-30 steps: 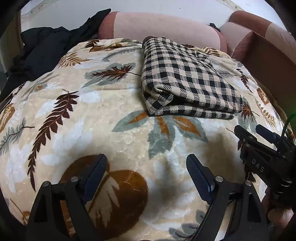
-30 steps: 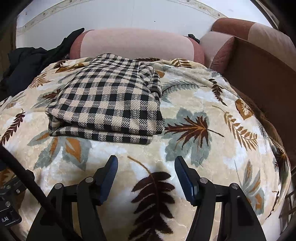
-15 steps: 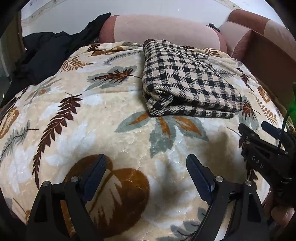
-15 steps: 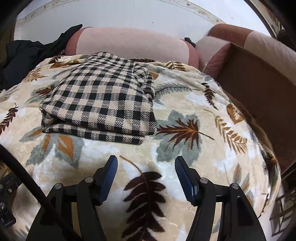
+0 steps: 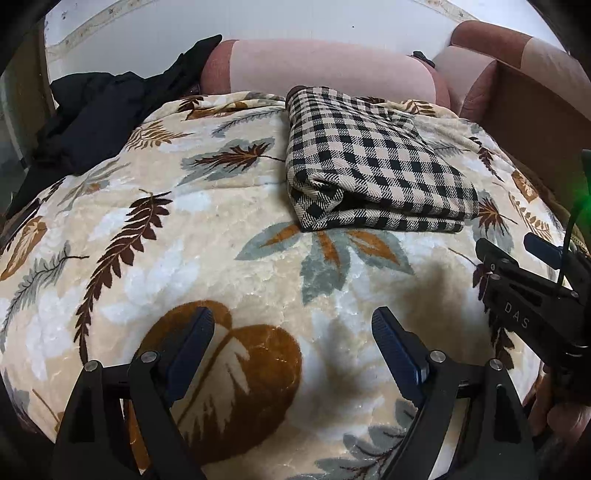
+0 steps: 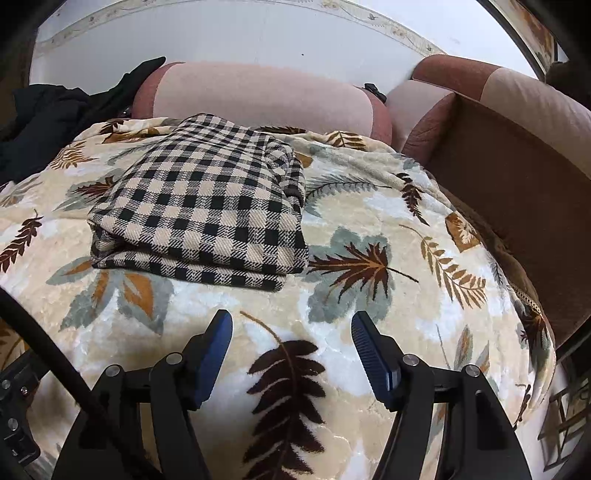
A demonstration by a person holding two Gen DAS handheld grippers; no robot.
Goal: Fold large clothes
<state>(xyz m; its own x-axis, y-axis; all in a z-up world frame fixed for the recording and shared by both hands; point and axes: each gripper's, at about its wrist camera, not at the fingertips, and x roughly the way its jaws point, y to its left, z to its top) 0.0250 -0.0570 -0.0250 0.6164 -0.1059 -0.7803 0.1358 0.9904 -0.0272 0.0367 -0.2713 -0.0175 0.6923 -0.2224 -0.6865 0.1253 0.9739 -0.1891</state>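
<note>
Little has shifted beyond the right gripper [image 6: 291, 328], whose empty jaws are opening, while the left gripper [image 5: 291, 325] is held wide and the folded checked garment [image 5: 373, 166] lies untouched on the leaf-patterned blanket [image 5: 147, 229], suggesting folding is finished.

A home living room: a sofa [image 6: 258, 96] in pink and brown cushions (an L-shaped one, by its corner) stands against a white wall [image 6: 258, 33]. A leaf-print blanket [image 6: 369, 314] covers the seat, with dark clothes [image 5: 96, 114] heaped at one end.
</note>
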